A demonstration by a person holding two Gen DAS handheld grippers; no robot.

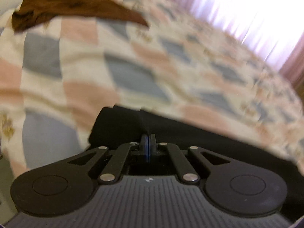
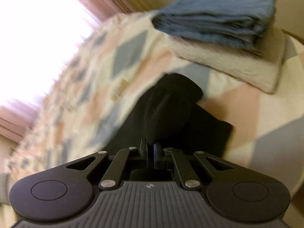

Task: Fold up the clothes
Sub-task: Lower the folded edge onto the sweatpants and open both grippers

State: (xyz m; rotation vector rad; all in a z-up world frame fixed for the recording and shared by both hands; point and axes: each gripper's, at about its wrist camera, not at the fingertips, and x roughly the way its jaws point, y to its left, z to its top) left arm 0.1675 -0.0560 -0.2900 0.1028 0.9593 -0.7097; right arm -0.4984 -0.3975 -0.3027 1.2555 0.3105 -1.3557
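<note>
A soft black cloth garment (image 1: pixel 171 131) lies on the quilted bedspread of pink, grey-blue and cream diamond patches (image 1: pixel 121 60), which serves as the landmark. Both views are blurred.

The left gripper (image 1: pixel 147 138), matte black plastic with linked arms, silver rivets and a ribbed grey body, has its jaws pressed together on an edge of the black garment, which spreads wide and flat to the gripper's right. The right gripper (image 2: pixel 150 144), of the same make, pinches a raised, rounded fold of the same garment (image 2: pixel 171 106) between nearly closed jaws with blue pads.

At the far end of the bedspread in the left view lies a crumpled brown fabric piece (image 1: pixel 72 7), long and ragged-edged. In the right view, a folded blue towel-like cloth (image 2: pixel 218 13) rests on a folded cream fuzzy cloth (image 2: pixel 237 64), both on the bedspread beyond the garment. Small gold markings on the bedspread are unreadable. Pink curtains (image 1: pixel 237 11) glow behind it.
</note>
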